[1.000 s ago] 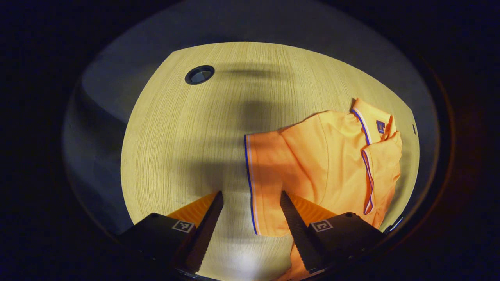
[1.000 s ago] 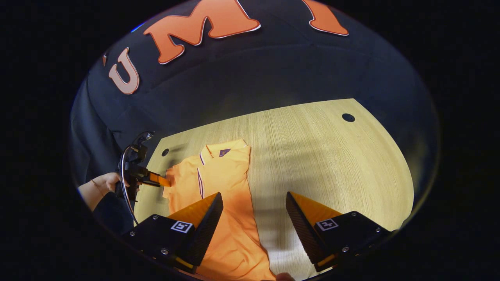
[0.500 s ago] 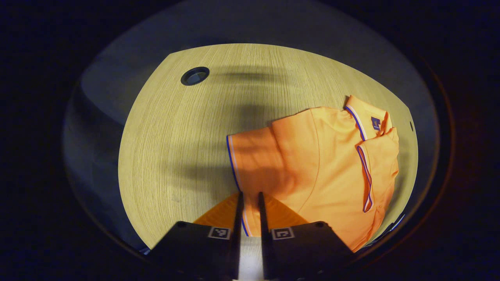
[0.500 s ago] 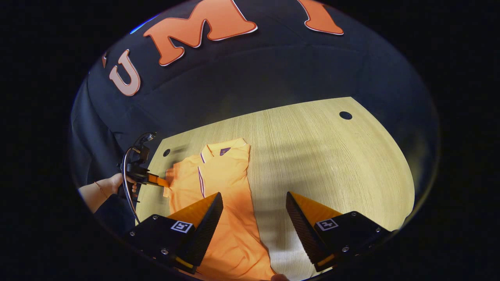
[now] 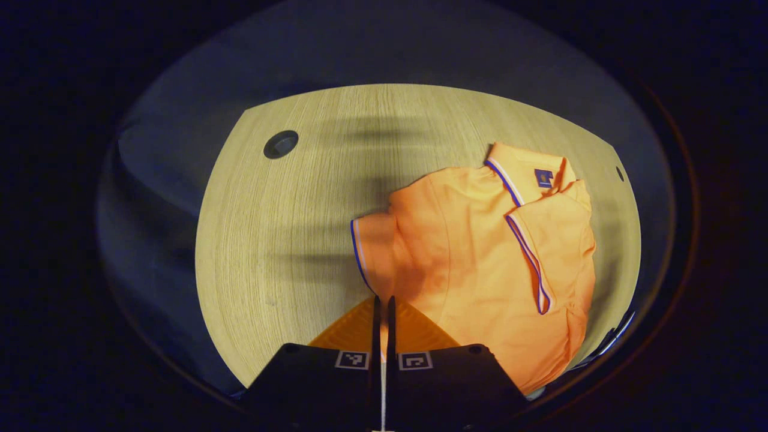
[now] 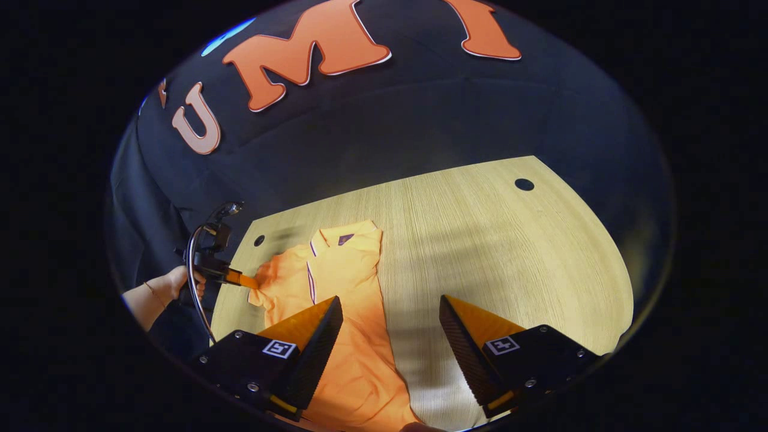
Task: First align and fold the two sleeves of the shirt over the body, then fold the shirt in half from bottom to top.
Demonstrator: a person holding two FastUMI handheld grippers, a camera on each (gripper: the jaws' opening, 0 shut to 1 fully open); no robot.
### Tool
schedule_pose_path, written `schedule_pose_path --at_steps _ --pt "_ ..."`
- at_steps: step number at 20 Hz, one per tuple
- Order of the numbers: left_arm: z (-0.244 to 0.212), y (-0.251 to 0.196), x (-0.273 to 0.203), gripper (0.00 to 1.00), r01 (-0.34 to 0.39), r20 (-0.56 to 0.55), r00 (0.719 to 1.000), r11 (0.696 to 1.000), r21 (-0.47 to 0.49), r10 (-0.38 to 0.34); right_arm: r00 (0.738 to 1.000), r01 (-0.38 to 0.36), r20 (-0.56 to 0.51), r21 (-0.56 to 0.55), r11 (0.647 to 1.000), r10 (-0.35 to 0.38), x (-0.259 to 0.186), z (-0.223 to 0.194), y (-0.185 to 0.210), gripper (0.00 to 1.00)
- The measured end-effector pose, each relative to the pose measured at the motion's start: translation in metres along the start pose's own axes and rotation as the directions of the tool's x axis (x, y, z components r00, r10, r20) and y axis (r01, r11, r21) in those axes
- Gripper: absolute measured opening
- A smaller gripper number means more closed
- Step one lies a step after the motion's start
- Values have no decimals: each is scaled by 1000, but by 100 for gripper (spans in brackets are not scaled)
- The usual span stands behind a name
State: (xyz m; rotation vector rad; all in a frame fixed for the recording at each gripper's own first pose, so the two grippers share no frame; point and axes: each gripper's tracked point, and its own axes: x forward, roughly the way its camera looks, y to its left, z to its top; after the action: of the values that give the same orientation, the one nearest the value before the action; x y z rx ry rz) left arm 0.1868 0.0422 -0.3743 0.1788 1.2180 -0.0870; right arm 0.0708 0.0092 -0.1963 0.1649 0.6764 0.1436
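- One sleeve (image 5: 531, 252) already lies folded over the shirt (image 5: 474, 264).
- The left gripper (image 5: 382, 306) pinches the other sleeve (image 5: 373, 243), just ahead of its fingertips.
- The right gripper (image 6: 390, 315) waits wide open above the shirt's edge.
- The bottom-to-top fold is not done yet.

A pale wooden table (image 6: 510, 252) with fine straight grain fills the lower half of the right gripper view. A round dark hole (image 6: 524, 184) sits near its far edge at 2 o'clock, a smaller one (image 6: 258, 240) at 9 o'clock. Behind it hangs the black cloth wall (image 6: 420, 120). Soft blurred shadows (image 5: 366, 186) cross the wood, with bright light nearest the camera.
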Motion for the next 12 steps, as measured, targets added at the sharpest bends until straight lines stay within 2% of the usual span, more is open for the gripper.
schedule_pose_path --at_steps 2,5,8,12 --pt "3 -14 -18 3 20 22 1000 1000 14 -20 1000 17 12 -21 1000 -17 -4 0 -5 98" --pt "12 -41 -41 3 55 70 996 998 36 -57 1000 1 22 -27 1000 0 -12 0 -3 99" --pt "17 -83 -58 3 121 93 988 992 40 -124 1000 2 31 -39 999 -1 -18 0 -8 99" --pt "22 -133 -68 3 173 102 978 982 76 -180 999 -2 34 -33 999 3 -24 -2 -14 99"
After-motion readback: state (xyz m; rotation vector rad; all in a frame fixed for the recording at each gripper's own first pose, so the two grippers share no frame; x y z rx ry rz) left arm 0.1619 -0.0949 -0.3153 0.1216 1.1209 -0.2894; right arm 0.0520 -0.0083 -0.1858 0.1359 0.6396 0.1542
